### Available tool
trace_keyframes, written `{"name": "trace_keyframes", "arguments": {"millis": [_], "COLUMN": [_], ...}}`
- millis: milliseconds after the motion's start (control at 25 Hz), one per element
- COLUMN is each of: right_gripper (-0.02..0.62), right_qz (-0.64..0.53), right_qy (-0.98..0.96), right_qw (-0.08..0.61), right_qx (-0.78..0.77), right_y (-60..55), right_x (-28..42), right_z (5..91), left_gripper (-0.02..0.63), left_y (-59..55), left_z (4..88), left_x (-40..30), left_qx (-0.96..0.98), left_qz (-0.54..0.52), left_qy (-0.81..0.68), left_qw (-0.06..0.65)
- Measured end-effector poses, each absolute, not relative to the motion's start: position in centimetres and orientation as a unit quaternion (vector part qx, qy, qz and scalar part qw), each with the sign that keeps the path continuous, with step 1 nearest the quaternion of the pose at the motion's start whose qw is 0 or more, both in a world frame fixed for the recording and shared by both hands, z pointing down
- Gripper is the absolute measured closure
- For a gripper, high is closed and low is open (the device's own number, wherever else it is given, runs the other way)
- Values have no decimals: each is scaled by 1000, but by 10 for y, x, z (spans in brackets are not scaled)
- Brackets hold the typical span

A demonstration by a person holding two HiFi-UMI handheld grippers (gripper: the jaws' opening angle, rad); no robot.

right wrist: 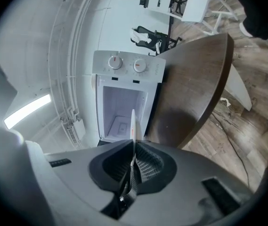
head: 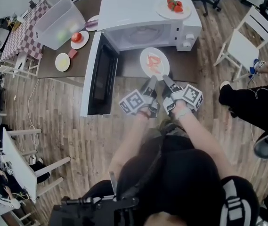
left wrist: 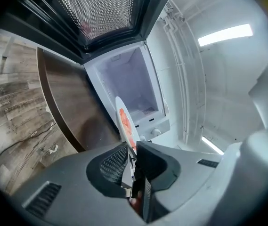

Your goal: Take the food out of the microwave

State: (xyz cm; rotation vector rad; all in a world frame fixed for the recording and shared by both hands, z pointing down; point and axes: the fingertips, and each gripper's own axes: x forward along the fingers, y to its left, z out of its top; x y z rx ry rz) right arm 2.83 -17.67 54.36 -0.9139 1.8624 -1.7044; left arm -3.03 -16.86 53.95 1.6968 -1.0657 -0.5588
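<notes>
before the open microwave (head: 138, 32), a held plate (head: 145, 56) carries red food (head: 154, 64).

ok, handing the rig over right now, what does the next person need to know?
Left gripper: shut on the near rim of the plate. Right gripper: shut on the same rim, alongside.
Plate of red food: held over the table, just in front of the microwave, whose door hangs open.
Done: plate is out; cavity looks empty.
Left: set the plate down on the table.
</notes>
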Motion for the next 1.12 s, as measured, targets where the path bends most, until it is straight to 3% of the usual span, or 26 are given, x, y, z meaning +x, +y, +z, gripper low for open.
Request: {"name": "trace_keyframes", "arguments": {"millis": [1120], "right_gripper": [577], "right_qz": [-629], "right_qy": [652], "right_qw": [244], "right_qx": [-346], "right_y": [-120], "right_x": [31], "right_z": [541], "left_gripper": [546], "left_y": [-116], "left_z": [536], "left_x": [-27], "left_qx": [712], "left_qz": [-203], "left_qy": [-424], "left_qw": [521]}}
